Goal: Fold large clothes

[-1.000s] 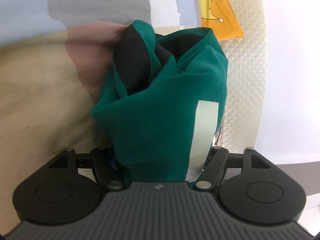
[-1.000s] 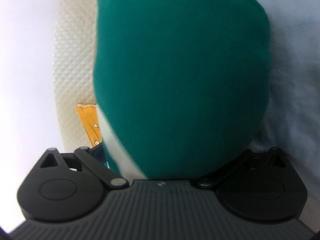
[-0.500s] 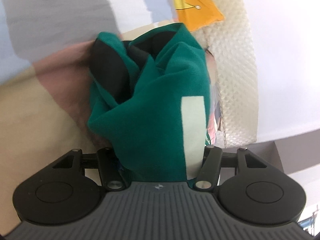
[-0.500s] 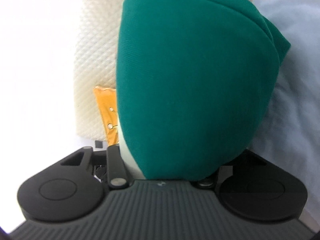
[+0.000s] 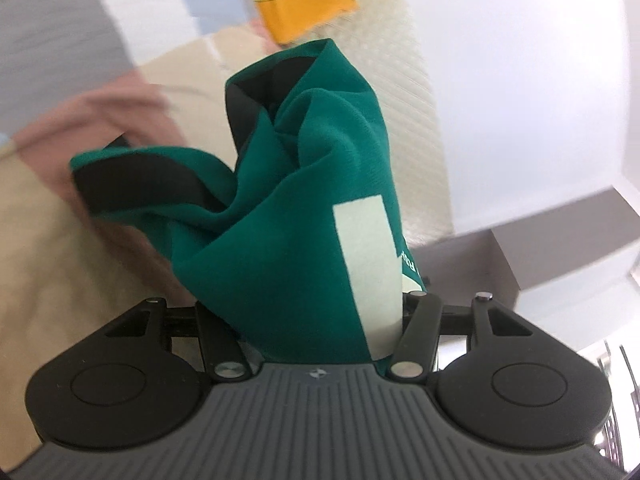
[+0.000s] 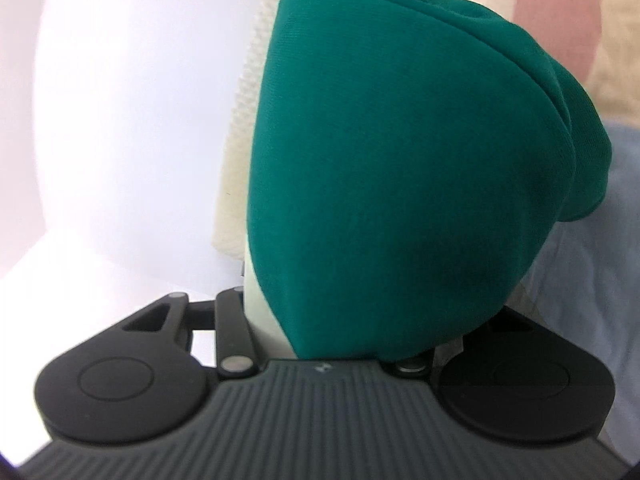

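Green garment [image 6: 392, 168] fills the right view, hiding cream quilted panel [image 6: 236, 160].

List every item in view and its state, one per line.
Garment: green, bunched, lifted, gripped at two places.
Left gripper: shut on garment.
Right gripper: shut on garment.
Bedding: beige, rumpled, blurred.
Orange cloth: lies behind the garment.
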Motion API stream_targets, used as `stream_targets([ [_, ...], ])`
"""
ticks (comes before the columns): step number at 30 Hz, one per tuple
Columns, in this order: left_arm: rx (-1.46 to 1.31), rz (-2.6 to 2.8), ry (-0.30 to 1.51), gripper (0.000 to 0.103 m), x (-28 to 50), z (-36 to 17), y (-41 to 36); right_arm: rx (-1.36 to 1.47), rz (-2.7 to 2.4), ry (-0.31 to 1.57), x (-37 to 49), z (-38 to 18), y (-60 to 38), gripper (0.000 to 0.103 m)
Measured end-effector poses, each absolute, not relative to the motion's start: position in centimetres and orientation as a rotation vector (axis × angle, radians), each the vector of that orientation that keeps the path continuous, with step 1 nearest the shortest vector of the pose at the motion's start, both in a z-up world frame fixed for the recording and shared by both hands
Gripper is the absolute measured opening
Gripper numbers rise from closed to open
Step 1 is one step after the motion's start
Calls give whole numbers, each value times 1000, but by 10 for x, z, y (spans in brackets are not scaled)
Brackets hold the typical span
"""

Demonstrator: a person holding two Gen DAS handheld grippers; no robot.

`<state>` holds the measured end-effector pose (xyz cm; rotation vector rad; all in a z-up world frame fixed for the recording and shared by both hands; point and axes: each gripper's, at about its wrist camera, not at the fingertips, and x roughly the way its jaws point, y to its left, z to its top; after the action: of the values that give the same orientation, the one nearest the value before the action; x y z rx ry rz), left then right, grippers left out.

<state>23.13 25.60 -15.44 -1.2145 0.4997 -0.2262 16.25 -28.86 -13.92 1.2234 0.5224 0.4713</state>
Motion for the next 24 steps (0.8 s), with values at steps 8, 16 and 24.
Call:
stream_targets([
  [8,-1171,-327,475,62,267,-102,234,1197,510,411,162,-88,-325,51],
  [16,-1101,-379,458,62,357,-53,195,1189,544,347,228,-51,-360,51],
  [24,-1019,-417,468,62,502,-23,131,1180,561,325,333,-40,-396,51],
])
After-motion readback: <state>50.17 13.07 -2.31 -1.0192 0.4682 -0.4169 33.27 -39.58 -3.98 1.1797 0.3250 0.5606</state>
